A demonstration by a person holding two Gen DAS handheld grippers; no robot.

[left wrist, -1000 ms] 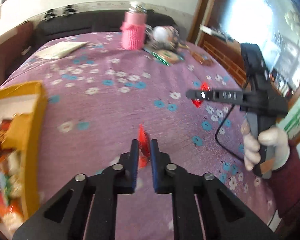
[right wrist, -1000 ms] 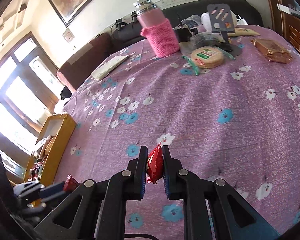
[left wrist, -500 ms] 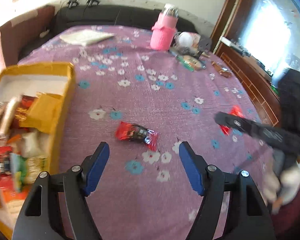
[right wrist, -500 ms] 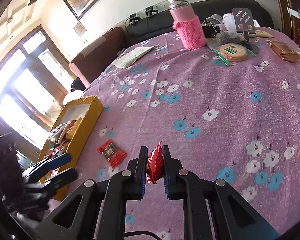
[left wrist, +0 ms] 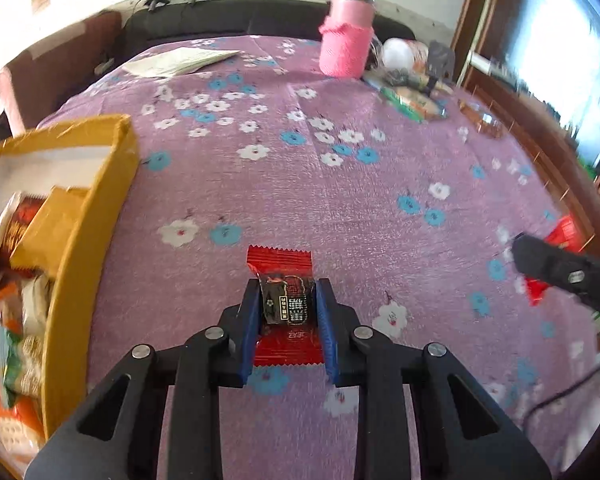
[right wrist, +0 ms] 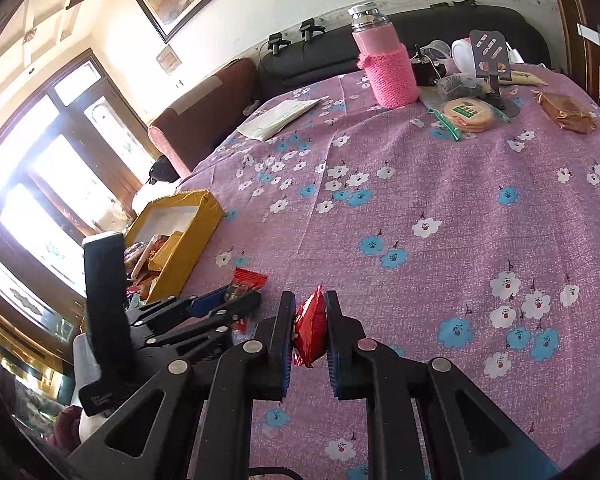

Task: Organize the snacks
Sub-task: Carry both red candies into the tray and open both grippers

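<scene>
A red and black snack packet (left wrist: 286, 304) lies flat on the purple flowered tablecloth, just right of the yellow box (left wrist: 96, 208) of snacks. My left gripper (left wrist: 287, 284) straddles it, jaws closing, blue pads touching both sides of its dark middle. In the right wrist view the same left gripper (right wrist: 236, 298) sits beside the box (right wrist: 188, 248), with the packet's end (right wrist: 248, 278) sticking out. My right gripper (right wrist: 309, 296) is shut on a small red snack packet (right wrist: 310, 328) held edge-up above the cloth. It also shows at the right edge of the left wrist view (left wrist: 540, 260).
At the far end stand a pink knitted bottle (left wrist: 346, 46), a folded paper (left wrist: 180, 60), a round biscuit pack (right wrist: 468, 114), a brown packet (right wrist: 568, 112) and a phone stand (right wrist: 490, 56). A dark sofa runs behind the table. A gloved hand (right wrist: 86, 364) holds the left gripper.
The left gripper let the packet fall flat on the cloth, then came down and closed around it. The right gripper kept its red packet and drifted toward the box.
</scene>
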